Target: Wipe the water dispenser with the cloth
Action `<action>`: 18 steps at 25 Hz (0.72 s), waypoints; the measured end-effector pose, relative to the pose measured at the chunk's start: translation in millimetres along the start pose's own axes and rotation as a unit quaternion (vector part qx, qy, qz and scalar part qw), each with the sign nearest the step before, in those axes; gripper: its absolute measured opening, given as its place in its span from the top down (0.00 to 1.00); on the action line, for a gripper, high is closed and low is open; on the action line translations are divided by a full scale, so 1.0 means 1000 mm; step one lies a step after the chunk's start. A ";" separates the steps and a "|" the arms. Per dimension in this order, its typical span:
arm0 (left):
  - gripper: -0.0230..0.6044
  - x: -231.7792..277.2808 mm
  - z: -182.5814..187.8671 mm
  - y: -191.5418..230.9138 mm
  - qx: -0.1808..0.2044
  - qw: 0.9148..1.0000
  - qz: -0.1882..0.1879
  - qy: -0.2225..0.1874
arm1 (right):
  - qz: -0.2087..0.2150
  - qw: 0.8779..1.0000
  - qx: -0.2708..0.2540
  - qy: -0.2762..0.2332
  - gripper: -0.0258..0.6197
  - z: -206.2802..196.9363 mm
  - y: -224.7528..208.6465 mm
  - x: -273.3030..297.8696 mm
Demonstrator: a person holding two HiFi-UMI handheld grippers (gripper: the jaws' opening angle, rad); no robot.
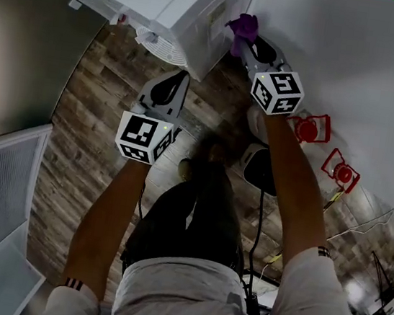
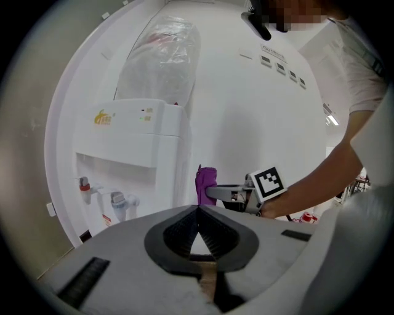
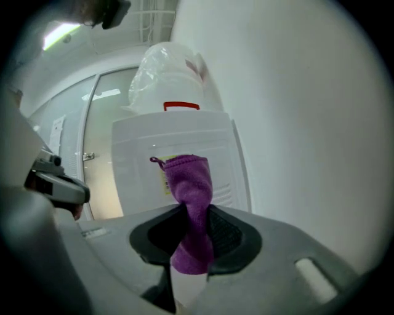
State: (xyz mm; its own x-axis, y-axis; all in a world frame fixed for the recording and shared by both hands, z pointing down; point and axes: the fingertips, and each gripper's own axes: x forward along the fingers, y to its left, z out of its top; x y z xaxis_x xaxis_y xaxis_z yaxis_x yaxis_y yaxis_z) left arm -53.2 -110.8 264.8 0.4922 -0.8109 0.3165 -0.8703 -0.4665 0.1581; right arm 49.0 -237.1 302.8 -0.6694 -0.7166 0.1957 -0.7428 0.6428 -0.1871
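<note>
The right gripper [image 1: 246,42] clamps the purple cloth [image 1: 243,27] at the top centre of the head view, just beside the white water dispenser's [image 1: 182,5] side. The left gripper [image 1: 181,78], jaws together and empty, sits lower left of it.

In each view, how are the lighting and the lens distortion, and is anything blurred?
Head view: strong fisheye bending, the white water dispenser bright, the wooden floor dim. Left gripper view: black round vignette, a mosaic patch at the top. Right gripper view: the same vignette, the purple cloth sharp, the background behind it hazy.
</note>
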 end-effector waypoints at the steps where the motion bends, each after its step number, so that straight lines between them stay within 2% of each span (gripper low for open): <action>1: 0.97 -0.004 -0.003 0.001 0.000 1.000 0.000 0.002 | 0.008 1.000 0.001 0.000 0.80 -0.003 0.013 -0.007; 8: 0.97 -0.009 -0.020 0.013 0.011 1.000 0.001 -0.002 | 0.061 0.998 0.000 -0.009 0.80 -0.031 0.077 -0.021; 13: 0.97 0.001 -0.037 0.025 0.009 1.000 0.015 -0.024 | 0.102 0.994 -0.022 -0.014 0.80 -0.063 0.102 -0.008; 18: 0.97 0.016 -0.060 0.035 0.005 0.999 0.020 -0.039 | 0.118 0.992 -0.031 -0.029 0.80 -0.082 0.113 0.007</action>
State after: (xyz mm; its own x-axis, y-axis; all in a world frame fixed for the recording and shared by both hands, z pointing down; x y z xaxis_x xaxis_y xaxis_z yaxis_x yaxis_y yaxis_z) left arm -77.1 -118.8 331.8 0.4574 -0.8538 0.2487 -0.8892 -0.4363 0.1376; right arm -40.3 -147.6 361.8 -0.8247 -0.5573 0.0966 -0.5655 0.8088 -0.1613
